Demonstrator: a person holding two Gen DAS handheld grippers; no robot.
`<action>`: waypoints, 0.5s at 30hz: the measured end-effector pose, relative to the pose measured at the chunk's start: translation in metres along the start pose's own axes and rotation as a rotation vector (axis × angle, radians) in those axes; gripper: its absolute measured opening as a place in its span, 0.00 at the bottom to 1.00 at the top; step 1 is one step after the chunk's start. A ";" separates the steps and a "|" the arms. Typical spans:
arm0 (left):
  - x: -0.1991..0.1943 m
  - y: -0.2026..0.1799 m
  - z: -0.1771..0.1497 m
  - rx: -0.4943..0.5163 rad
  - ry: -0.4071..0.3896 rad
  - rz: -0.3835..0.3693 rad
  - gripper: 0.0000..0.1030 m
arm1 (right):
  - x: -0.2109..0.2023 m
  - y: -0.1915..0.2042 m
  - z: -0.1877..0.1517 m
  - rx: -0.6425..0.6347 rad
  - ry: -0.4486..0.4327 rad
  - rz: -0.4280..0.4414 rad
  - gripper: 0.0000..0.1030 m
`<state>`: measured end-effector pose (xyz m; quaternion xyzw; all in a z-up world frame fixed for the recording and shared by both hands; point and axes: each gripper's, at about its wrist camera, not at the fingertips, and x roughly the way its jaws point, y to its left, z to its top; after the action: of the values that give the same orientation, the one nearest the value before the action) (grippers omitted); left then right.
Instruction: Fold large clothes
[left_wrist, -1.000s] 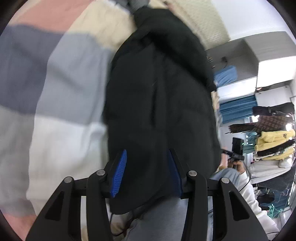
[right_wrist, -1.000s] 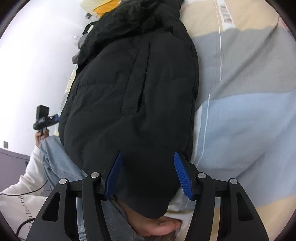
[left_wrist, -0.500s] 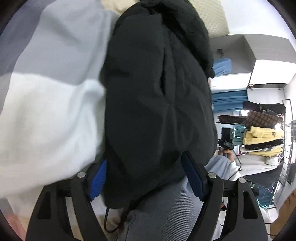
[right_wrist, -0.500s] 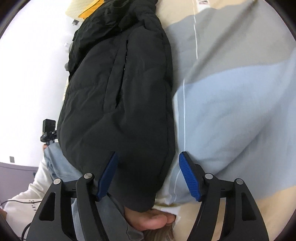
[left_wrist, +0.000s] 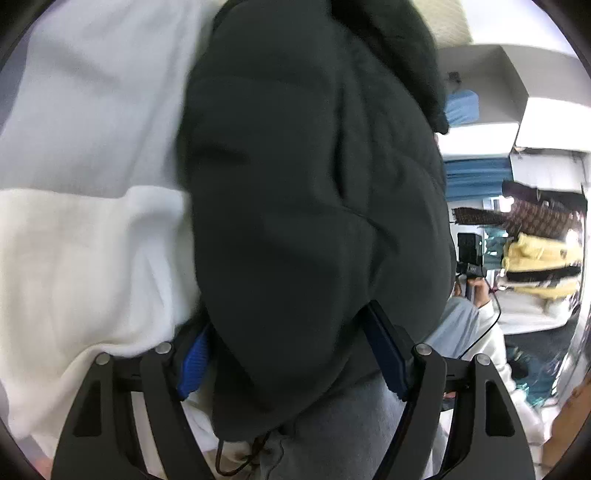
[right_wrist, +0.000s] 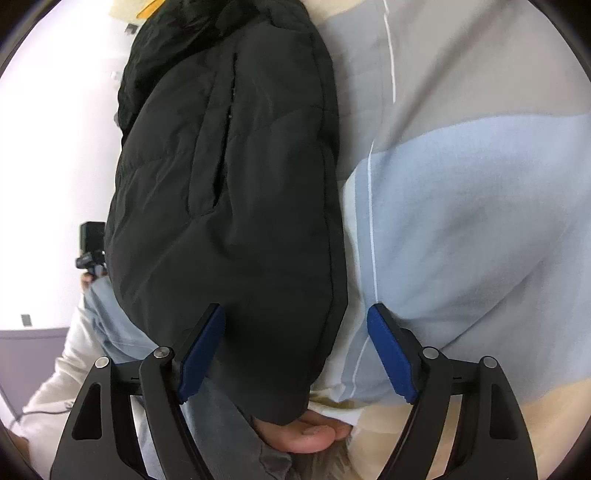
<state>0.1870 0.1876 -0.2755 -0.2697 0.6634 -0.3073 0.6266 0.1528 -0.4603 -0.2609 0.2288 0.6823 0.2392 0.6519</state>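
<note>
Black padded jacket (left_wrist: 314, 206): lies lengthwise on a colour-block bedspread (left_wrist: 85, 236) of white, grey, pale blue and beige panels, running from 12 to 6 o'clock in both wrist views; hem at 6 o'clock, zip pocket visible in the right view.

Left gripper (left_wrist: 291, 354): jaws have just been opening, now wide apart; jacket hem sits between the blue pads, not pinched.

Right gripper (right_wrist: 295, 350): jaws have just been opening, now apart; jacket's edge between them, right pad clear over bedspread.

Bare foot (right_wrist: 306, 432): at 6 o'clock, right view, under the hem.

Clothes rack (left_wrist: 539, 258): at 3 o'clock, left view.
</note>
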 end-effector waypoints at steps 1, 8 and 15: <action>-0.002 0.003 0.000 -0.001 0.002 -0.002 0.74 | 0.000 0.000 0.001 -0.003 0.005 0.003 0.81; -0.013 -0.030 -0.007 0.148 -0.041 0.001 0.73 | 0.001 0.042 0.002 -0.133 0.035 0.089 0.83; -0.015 -0.046 -0.010 0.223 -0.016 -0.033 0.73 | 0.001 0.038 0.006 -0.168 0.077 0.069 0.83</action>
<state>0.1766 0.1691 -0.2311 -0.2116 0.6156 -0.3873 0.6529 0.1585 -0.4298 -0.2379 0.1873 0.6762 0.3263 0.6334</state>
